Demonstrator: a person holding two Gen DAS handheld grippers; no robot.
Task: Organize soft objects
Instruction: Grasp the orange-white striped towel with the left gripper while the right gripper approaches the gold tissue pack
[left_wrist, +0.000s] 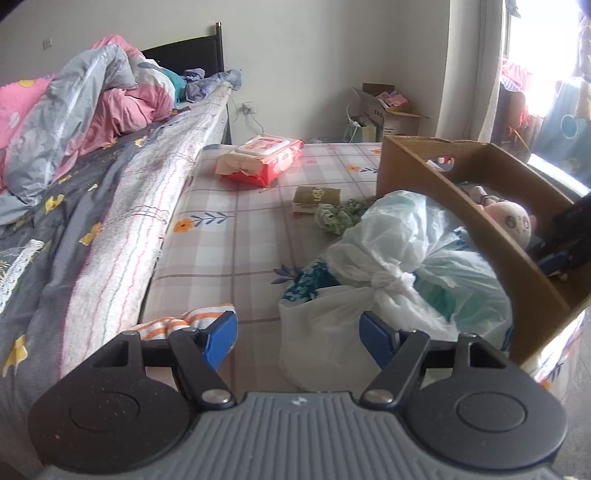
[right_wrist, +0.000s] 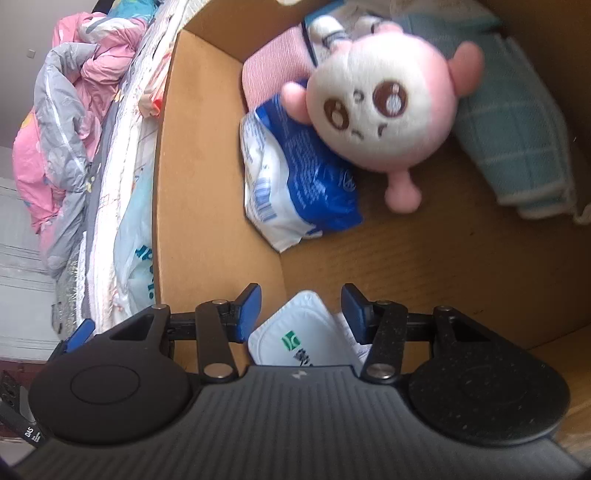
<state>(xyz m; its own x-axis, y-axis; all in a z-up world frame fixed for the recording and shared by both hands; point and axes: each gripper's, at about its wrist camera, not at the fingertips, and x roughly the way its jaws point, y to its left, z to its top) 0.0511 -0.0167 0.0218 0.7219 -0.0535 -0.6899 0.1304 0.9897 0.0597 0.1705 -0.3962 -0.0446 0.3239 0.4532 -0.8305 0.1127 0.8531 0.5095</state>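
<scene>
The left gripper (left_wrist: 297, 338) points downward at a slant, its blue-padded jaws spread wide with nothing pressed between them. The right gripper (right_wrist: 301, 314) tilts down more steeply, jaws partly apart, gripping nothing.

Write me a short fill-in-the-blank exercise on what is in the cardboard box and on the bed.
1. The pink and white plush toy lies inside the cardboard ____.
2. The white plastic bag is closed at the top with a ____.
3. The red wipes pack lies on the ____ sheet.
4. The left gripper's blue pads hold ____.

Missing words: box; knot; checked; nothing
</scene>
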